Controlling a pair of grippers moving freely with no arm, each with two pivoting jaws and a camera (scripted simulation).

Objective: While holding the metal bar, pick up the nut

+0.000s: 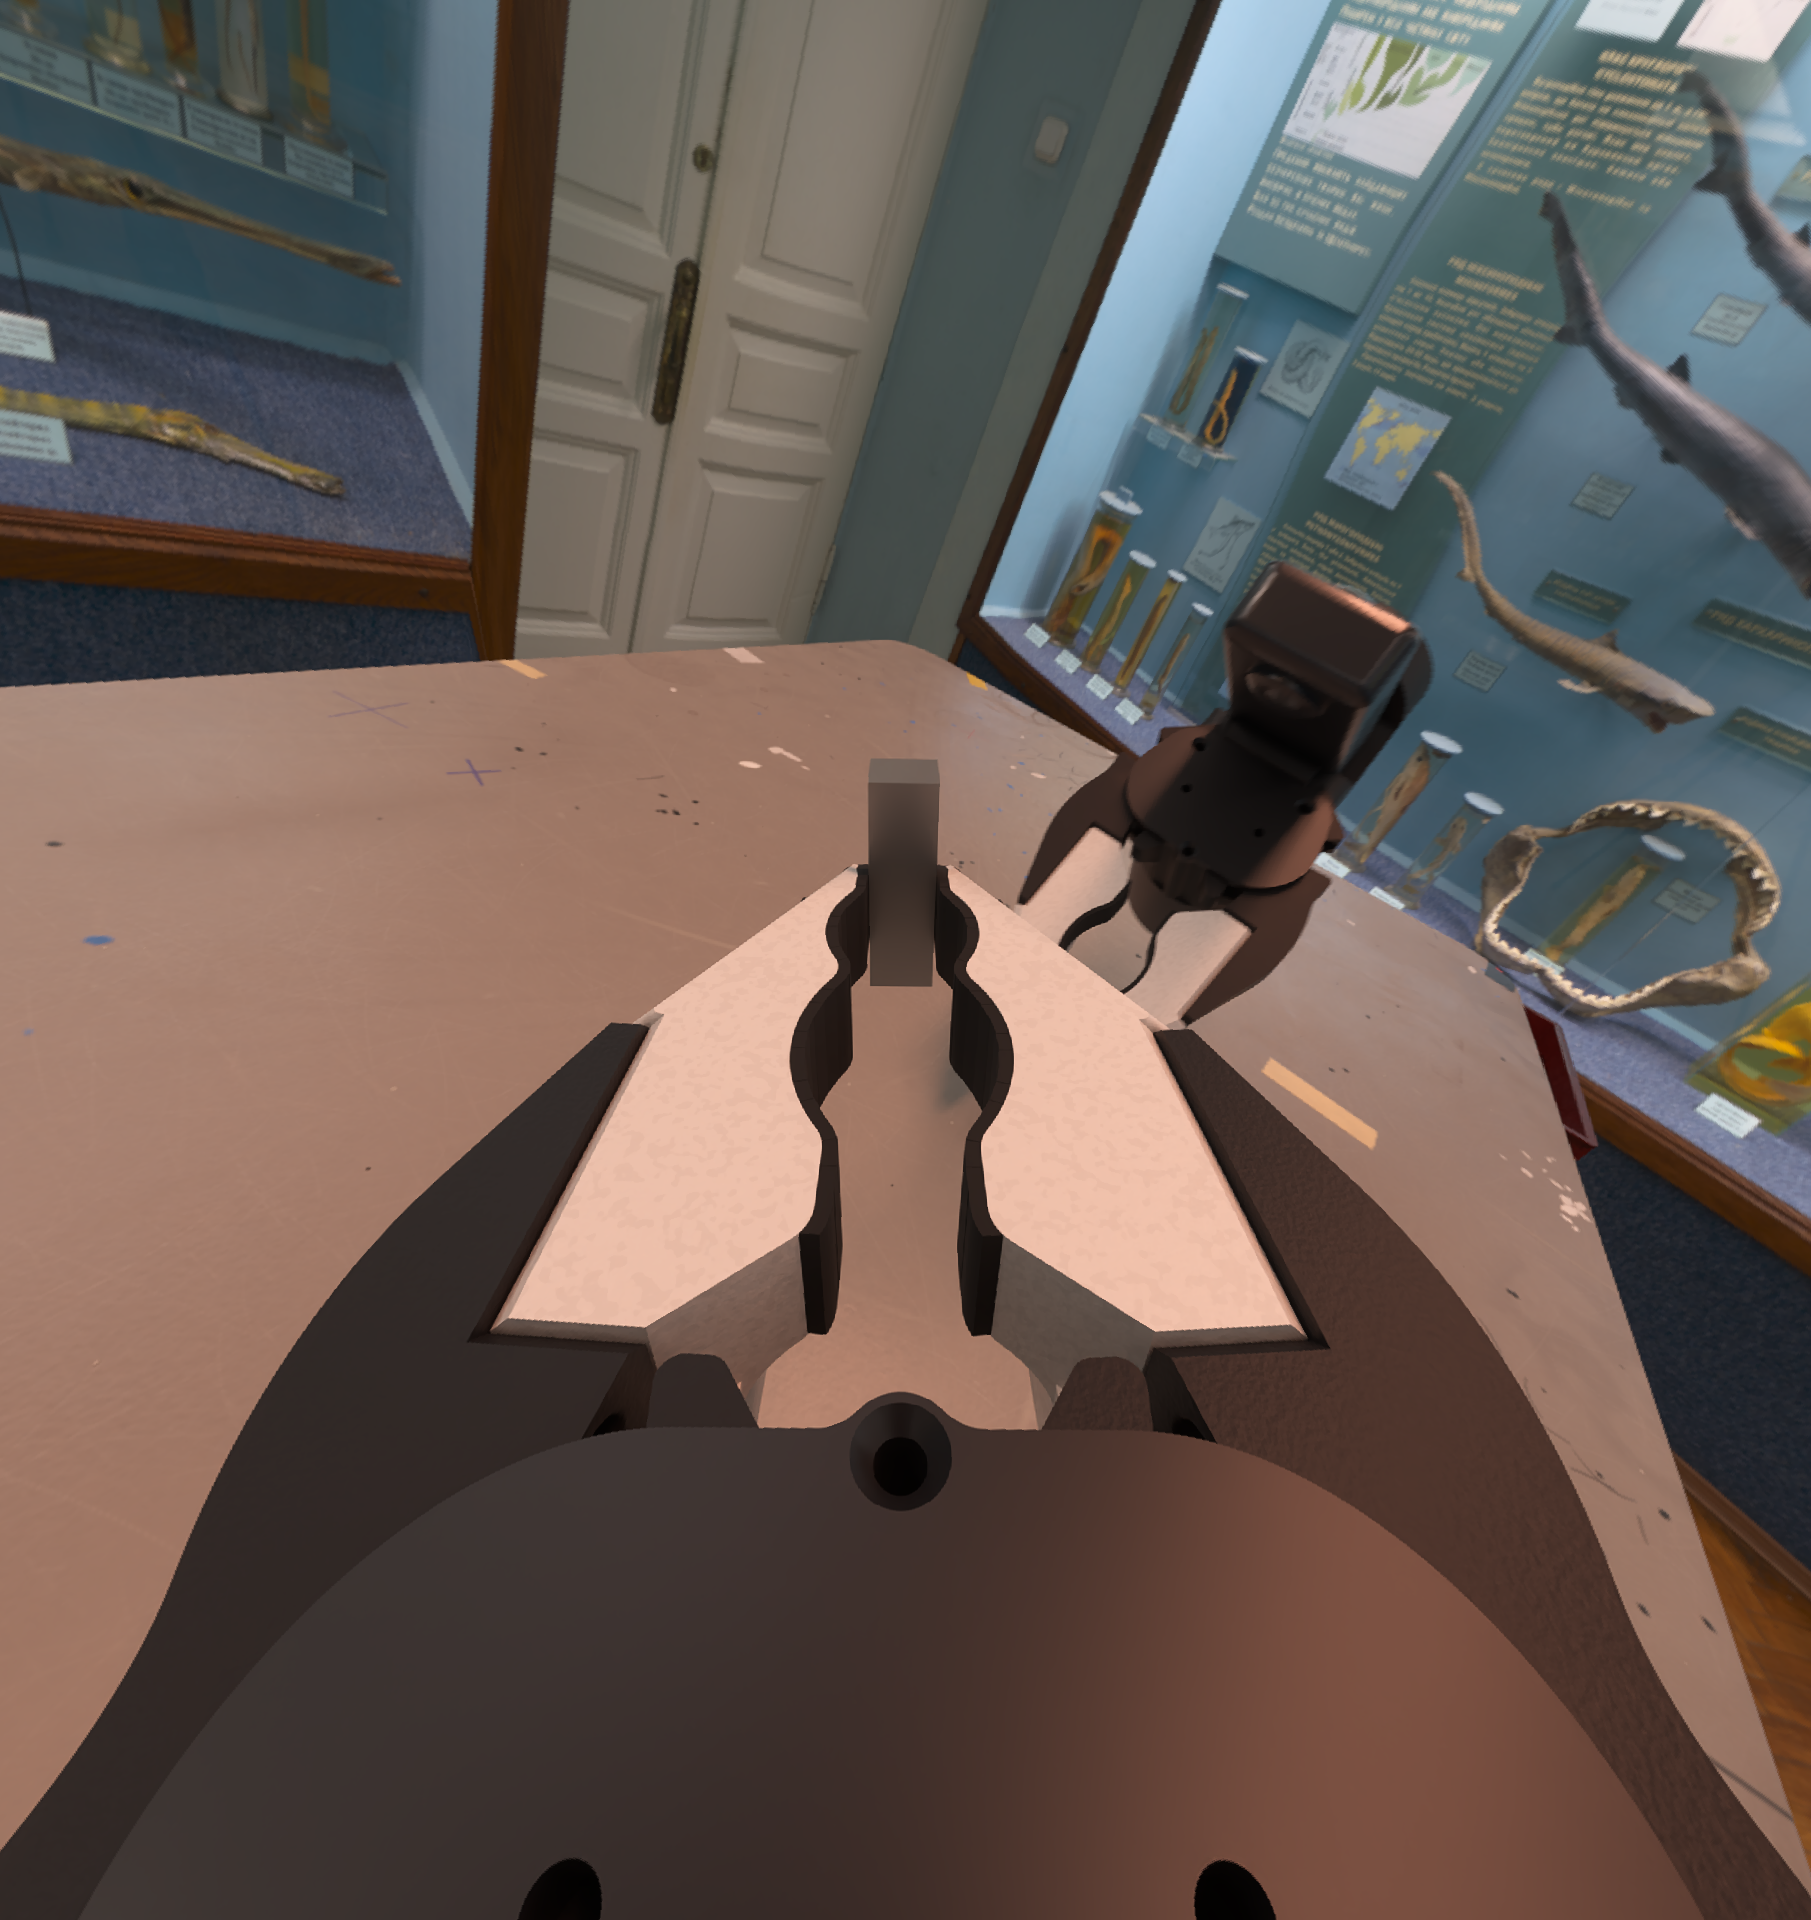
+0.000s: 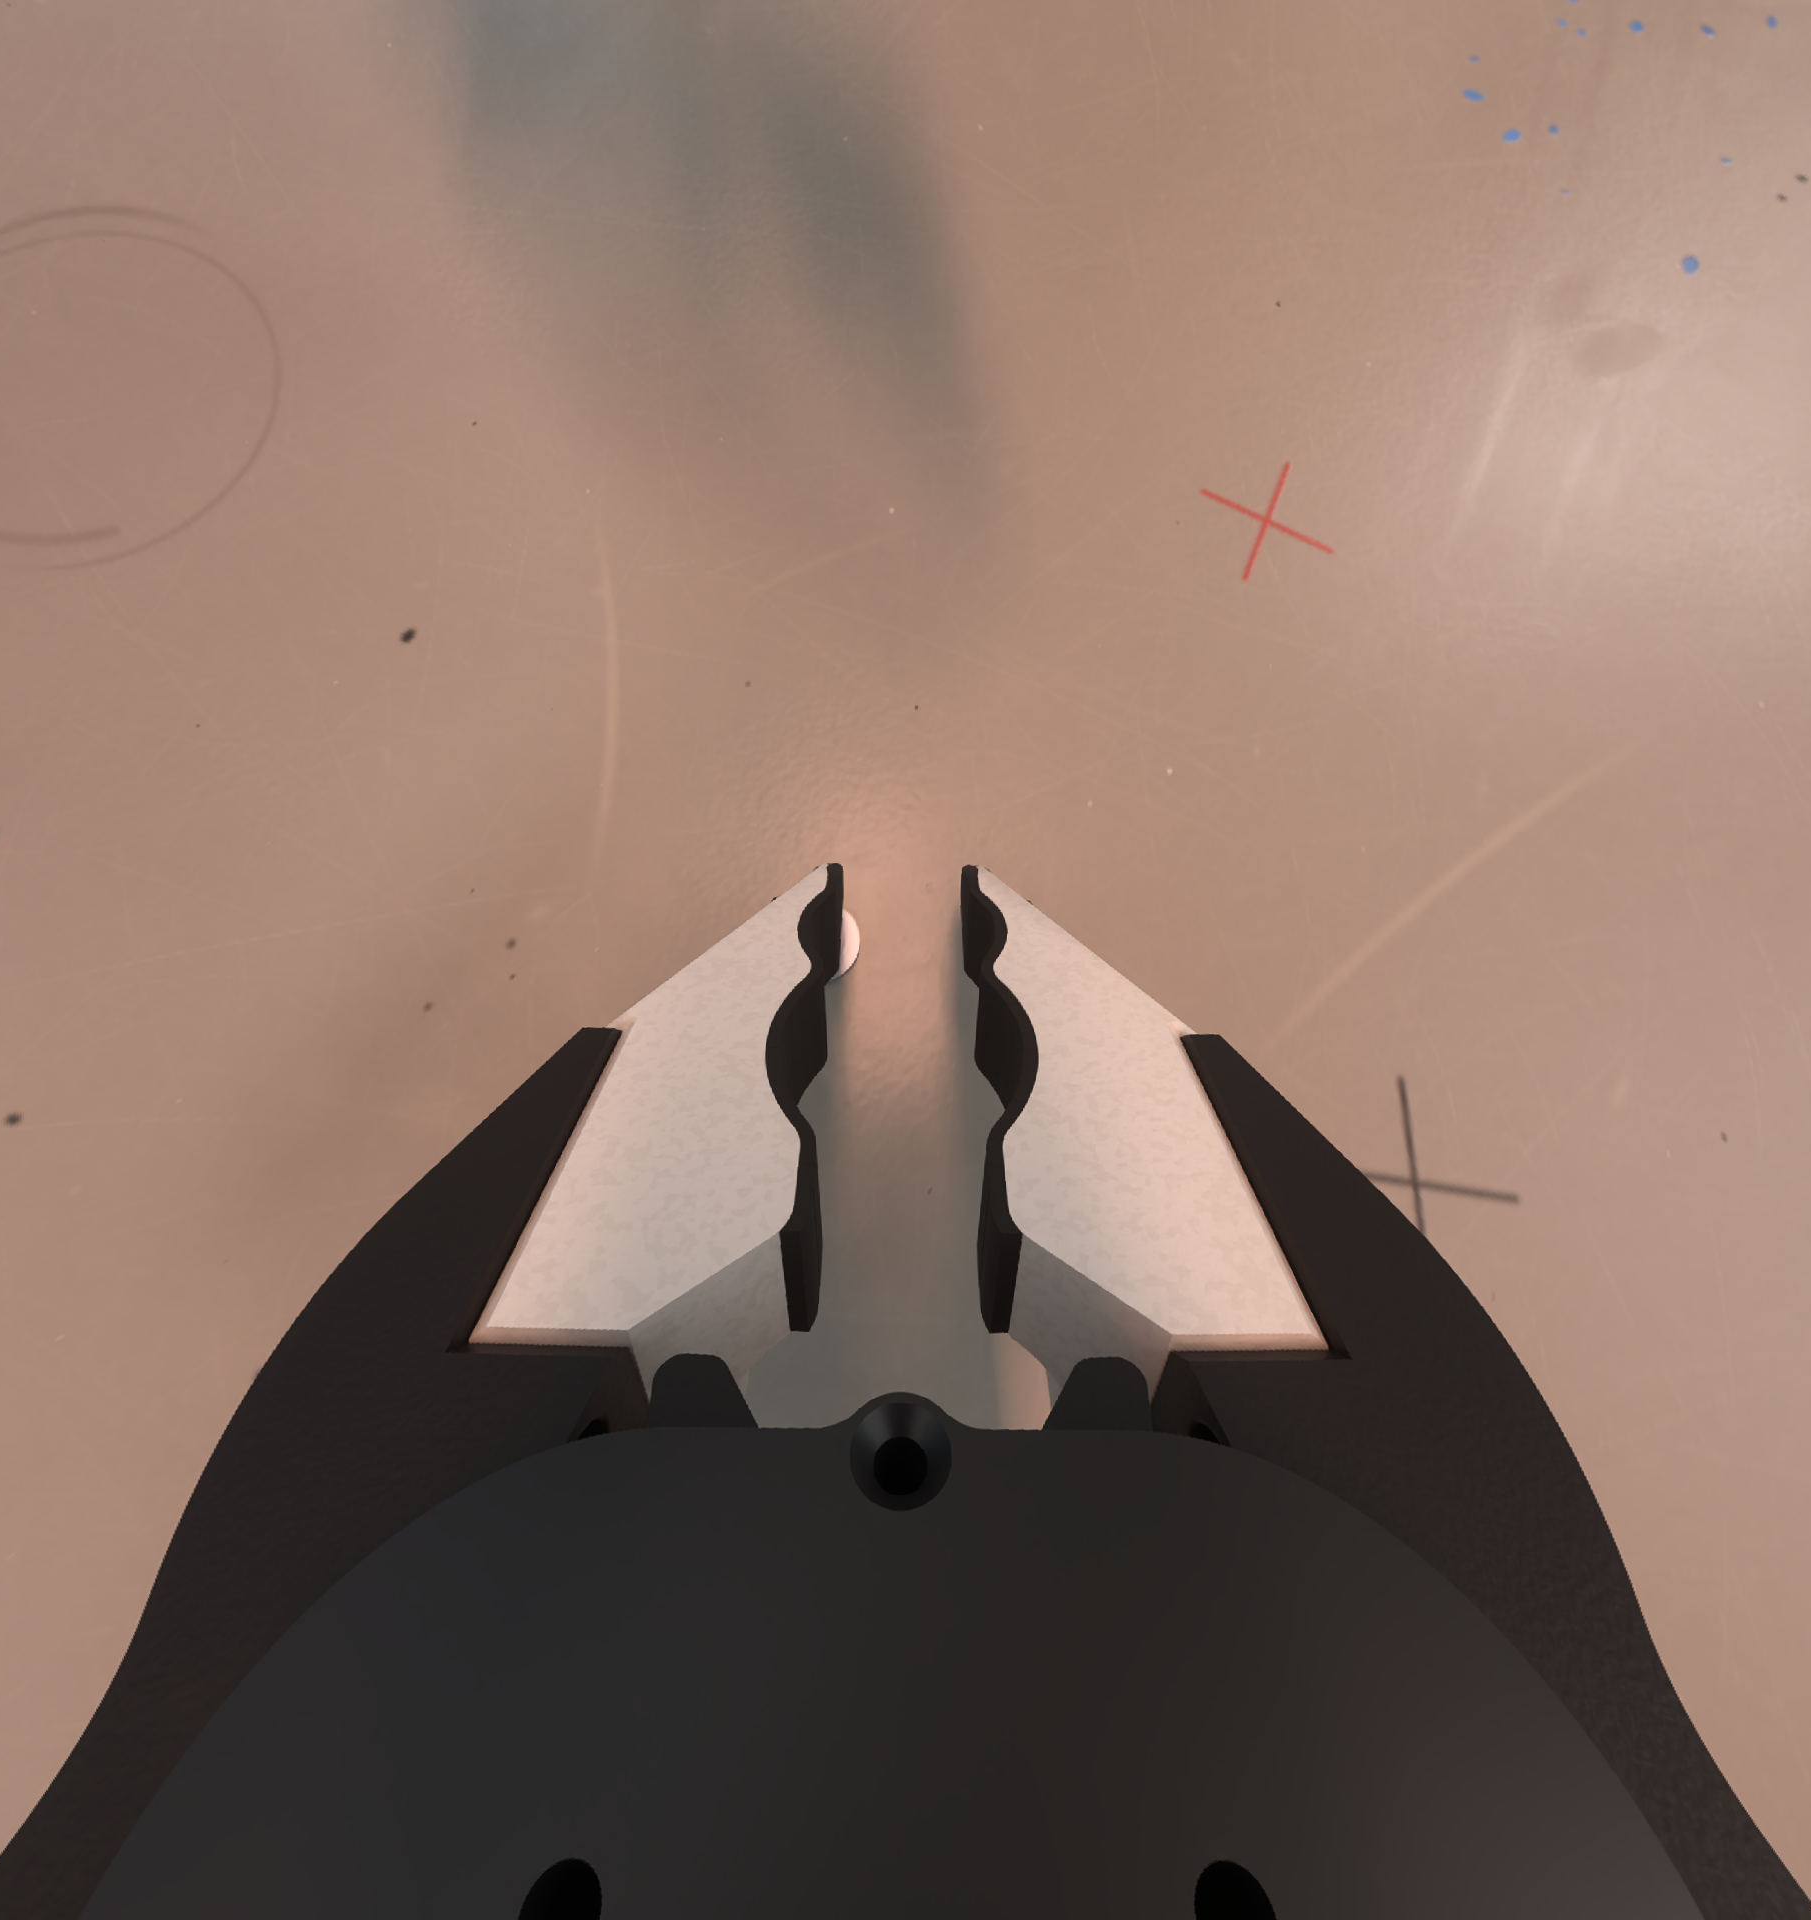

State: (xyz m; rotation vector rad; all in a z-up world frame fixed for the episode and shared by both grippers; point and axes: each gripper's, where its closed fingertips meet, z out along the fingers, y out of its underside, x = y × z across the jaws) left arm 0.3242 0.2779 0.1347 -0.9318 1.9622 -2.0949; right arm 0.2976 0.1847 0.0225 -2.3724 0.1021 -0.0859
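Observation:
My left gripper [image 1: 901,891] is shut on a grey metal bar [image 1: 903,821]. The bar stands upright between the fingertips, above the brown table [image 1: 361,935]. My right gripper [image 2: 901,878] is open and points straight down, close to the table [image 2: 361,727]. A small pale round piece, perhaps the nut [image 2: 848,941], shows between the jaws against the left finger [image 2: 714,1091], mostly hidden by it. In the left wrist view the right gripper [image 1: 1109,956] is just right of the bar, with its tips hidden behind my left finger.
The table's right edge [image 1: 1503,1091] and far edge [image 1: 672,652] are near. Glass museum cases [image 1: 1607,520] and a white door [image 1: 735,312] stand beyond. The tabletop has a red cross [image 2: 1267,522], a black cross [image 2: 1415,1179], a pencilled circle [image 2: 101,384] and paint specks.

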